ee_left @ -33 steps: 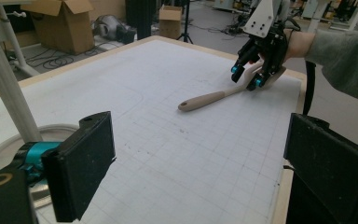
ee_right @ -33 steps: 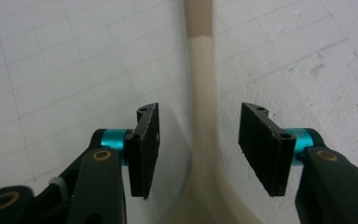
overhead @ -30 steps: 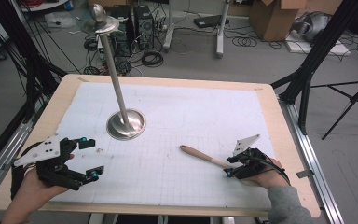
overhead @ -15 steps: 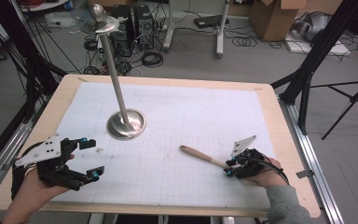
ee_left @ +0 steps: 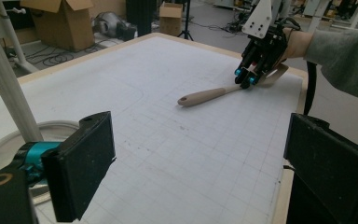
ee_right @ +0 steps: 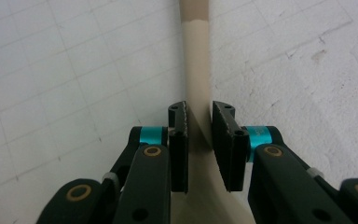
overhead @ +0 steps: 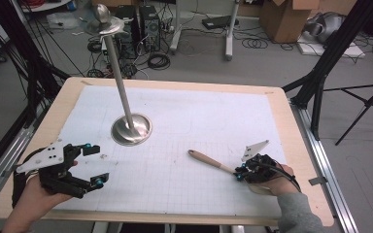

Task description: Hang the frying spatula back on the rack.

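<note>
Your right gripper (overhead: 241, 174) has a pale beige spatula with a slim light-wooden handle (overhead: 209, 160) between its jaws. They have just been closing, and in the right gripper view the black pads (ee_right: 179, 135) sit on either side of the narrow neck where the beige blade (ee_right: 205, 191) widens; they appear to touch it, though a firm squeeze cannot be confirmed. The spatula lies flat on the table toward your right front, its rounded handle end pointing up and left toward the middle.

Your left gripper (overhead: 90, 165) hangs over the near left corner with its jaws spread wide and nothing between them.

No brand, label or readable writing shows anywhere.

The work surface is a white gridded mat (overhead: 184, 121) on a light plywood table (overhead: 291, 145). A polished metal stand with a round base and tall thin pole (overhead: 128, 124) sits left of centre, well apart from the spatula. Beyond the table you have a grey floor strewn with black cables (overhead: 158, 60), cardboard boxes (overhead: 284, 19) and black tripod legs (overhead: 330, 63).
</note>
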The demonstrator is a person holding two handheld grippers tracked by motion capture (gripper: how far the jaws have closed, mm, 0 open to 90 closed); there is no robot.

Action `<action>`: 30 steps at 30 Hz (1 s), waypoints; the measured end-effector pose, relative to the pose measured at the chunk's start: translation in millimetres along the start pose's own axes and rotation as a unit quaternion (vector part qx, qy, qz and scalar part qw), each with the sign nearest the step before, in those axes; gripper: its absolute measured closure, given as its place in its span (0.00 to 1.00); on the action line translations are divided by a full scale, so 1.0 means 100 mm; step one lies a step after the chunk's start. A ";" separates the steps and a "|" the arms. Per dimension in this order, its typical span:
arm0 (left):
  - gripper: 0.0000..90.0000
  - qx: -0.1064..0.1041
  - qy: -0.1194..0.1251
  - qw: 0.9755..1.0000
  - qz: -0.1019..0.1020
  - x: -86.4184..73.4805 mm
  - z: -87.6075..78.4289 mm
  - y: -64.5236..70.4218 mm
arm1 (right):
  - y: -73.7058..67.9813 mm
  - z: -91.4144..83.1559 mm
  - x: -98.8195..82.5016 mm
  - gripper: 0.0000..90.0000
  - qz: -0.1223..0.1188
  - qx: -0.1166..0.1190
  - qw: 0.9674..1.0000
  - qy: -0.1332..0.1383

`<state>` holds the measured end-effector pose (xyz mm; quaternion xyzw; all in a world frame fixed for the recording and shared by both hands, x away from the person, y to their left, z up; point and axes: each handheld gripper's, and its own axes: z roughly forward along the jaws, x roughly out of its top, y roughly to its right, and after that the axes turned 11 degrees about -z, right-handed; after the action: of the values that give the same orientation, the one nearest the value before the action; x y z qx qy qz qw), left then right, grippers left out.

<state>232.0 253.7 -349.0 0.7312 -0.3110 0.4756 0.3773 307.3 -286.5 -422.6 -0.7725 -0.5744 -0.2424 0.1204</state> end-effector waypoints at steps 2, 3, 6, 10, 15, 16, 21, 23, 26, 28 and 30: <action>0.10 -0.001 0.000 1.000 0.001 0.00 0.00 0.00 | 0.01 0.00 -0.01 0.85 0.008 0.003 1.000 0.003; 0.10 -0.001 -0.001 1.000 0.001 0.00 0.00 0.00 | 0.01 0.00 -0.01 0.85 0.010 0.003 1.000 0.003; 0.10 0.000 0.001 1.000 0.001 0.00 -0.01 -0.01 | 0.01 0.00 -0.01 0.85 0.007 0.004 1.000 0.004; 0.10 0.000 0.002 1.000 0.001 0.01 -0.02 -0.01 | 0.02 -0.01 -0.02 0.85 0.008 0.009 1.000 0.007; 0.10 0.001 0.004 1.000 0.000 0.01 -0.04 -0.01 | 0.02 -0.02 -0.02 0.86 0.013 0.015 1.000 0.013; 0.10 0.001 0.005 1.000 0.000 0.01 -0.04 -0.01 | 0.02 -0.03 -0.02 0.85 0.012 0.016 1.000 0.018; 0.10 0.002 0.009 1.000 -0.003 0.00 -0.06 -0.03 | 0.03 -0.08 -0.01 0.86 0.010 0.020 0.999 0.038; 0.10 0.002 0.008 1.000 -0.003 0.00 -0.06 -0.03 | 0.02 -0.11 0.01 0.86 0.007 0.020 0.999 0.043; 0.10 0.001 0.009 1.000 -0.005 0.00 -0.05 -0.03 | 0.02 -0.16 0.06 0.86 0.000 0.024 0.998 0.062; 0.10 0.001 0.007 1.000 -0.004 -0.01 -0.05 -0.03 | 0.02 -0.22 0.11 0.86 0.000 0.023 0.997 0.073; 0.10 0.002 0.007 1.000 -0.005 -0.01 -0.06 -0.03 | 0.03 -0.26 0.14 0.86 0.000 0.023 0.996 0.087</action>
<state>232.0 260.3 -349.0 0.7301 -0.3034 0.4798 0.3804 307.5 -288.1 -392.7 -0.7456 -0.5668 -0.2957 0.1880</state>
